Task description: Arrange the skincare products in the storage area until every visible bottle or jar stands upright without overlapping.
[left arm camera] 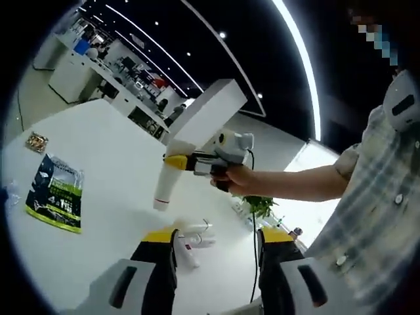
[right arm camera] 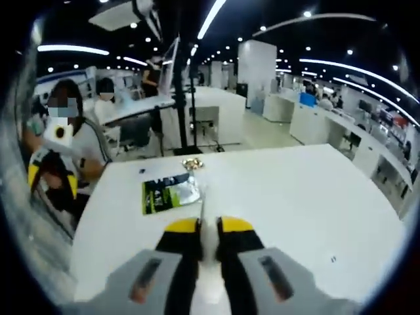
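My right gripper [right arm camera: 209, 226] is shut on a slim white tube [right arm camera: 205, 210] that sticks out forward between its yellow-tipped jaws. In the left gripper view the same right gripper [left arm camera: 176, 161], held by a hand, carries the white tube [left arm camera: 164, 187] tilted, cap end down, above the white table [left arm camera: 111, 144]. My left gripper [left arm camera: 216, 239] stands open low over the table. A small white bottle [left arm camera: 190, 248] lies on its side just ahead, between the jaws. The left gripper [right arm camera: 51, 178] also appears at the far left of the right gripper view.
A green sachet [left arm camera: 56, 193] lies flat on the table, with a small gold packet [left arm camera: 37, 141] beyond it; both appear again as the sachet [right arm camera: 169, 191] and packet [right arm camera: 192, 163]. A person in a checked shirt [left arm camera: 367, 197] stands at the table's edge. Office desks lie behind.
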Tool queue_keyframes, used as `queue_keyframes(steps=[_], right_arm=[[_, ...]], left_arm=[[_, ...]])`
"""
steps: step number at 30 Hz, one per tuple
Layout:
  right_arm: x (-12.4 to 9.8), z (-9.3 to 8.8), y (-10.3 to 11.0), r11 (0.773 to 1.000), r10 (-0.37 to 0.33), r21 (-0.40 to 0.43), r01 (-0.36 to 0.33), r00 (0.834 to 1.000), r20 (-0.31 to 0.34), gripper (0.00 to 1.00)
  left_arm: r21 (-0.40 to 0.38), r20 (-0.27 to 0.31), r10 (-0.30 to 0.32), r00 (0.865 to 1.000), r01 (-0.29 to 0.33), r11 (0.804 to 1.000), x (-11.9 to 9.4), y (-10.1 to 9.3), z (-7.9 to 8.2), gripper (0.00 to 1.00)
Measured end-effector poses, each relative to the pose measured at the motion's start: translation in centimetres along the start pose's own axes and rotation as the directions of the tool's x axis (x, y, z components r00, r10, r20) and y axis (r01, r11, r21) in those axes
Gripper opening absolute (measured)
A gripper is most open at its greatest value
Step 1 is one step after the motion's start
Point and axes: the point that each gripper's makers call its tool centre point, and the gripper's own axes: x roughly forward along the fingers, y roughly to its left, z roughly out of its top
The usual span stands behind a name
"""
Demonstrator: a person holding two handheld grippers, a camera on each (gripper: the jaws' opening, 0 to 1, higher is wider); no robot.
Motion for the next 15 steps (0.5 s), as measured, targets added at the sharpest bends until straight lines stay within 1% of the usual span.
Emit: queue_keyframes(steps=[2, 3, 4, 6, 8, 10, 12, 15], right_arm=[[0.4, -0.1, -0.5, 1.0, 0.012, -0.008, -0.012, 1.0, 0.006, 0.09], [0.6, -0.1, -0.4, 1.0, 0.03, -0.008, -0.03, 0.999, 0.017, 0.09], [0.8, 0.0, -0.6, 0.999, 0.039, -0.018, -0.038, 0.999, 0.032, 0.09], [1.0, 0.1, -0.8, 0.999, 0.046, -0.01, -0.046, 0.998, 0.046, 0.09], [1.2, 0.3, -0.9, 0.999, 0.046, -0.016, -0.046, 0.997, 0.056, 0.09], [1.7, 0.3, -1.0, 0.998, 0.056, -0.029, -0.054, 0.997, 0.058, 0.09], [2.2, 0.1, -1.1, 0.998, 0.054, -0.045, -0.053, 0.998, 0.04, 0.09], [2.4, 0.2, -1.2, 0.997, 0.058, -0.053, -0.055, 0.997, 0.055, 0.09]], left_arm=[[-0.01, 0.017, 0.001, 1.0, -0.001, 1.0, -0.4, 0.2, 0.2, 0.49], [-0.012, 0.02, 0.003, 1.0, -0.003, 1.0, -0.5, 0.3, 0.2, 0.49], [-0.01, 0.018, 0.009, 1.0, -0.009, 1.0, -0.6, 0.4, 0.1, 0.49], [-0.001, 0.012, 0.024, 1.0, -0.024, 1.0, -0.7, 0.6, -0.2, 0.49], [-0.008, 0.01, 0.036, 0.999, -0.035, 0.999, -0.9, 0.8, -0.4, 0.48], [-0.017, 0.015, 0.036, 0.999, -0.036, 0.999, -0.9, 0.6, -0.3, 0.48], [-0.021, 0.02, 0.029, 0.999, -0.029, 0.999, -0.8, 0.2, -0.3, 0.48], [-0.01, -0.003, 0.026, 1.0, -0.026, 1.0, -0.6, 0.0, -0.7, 0.48]])
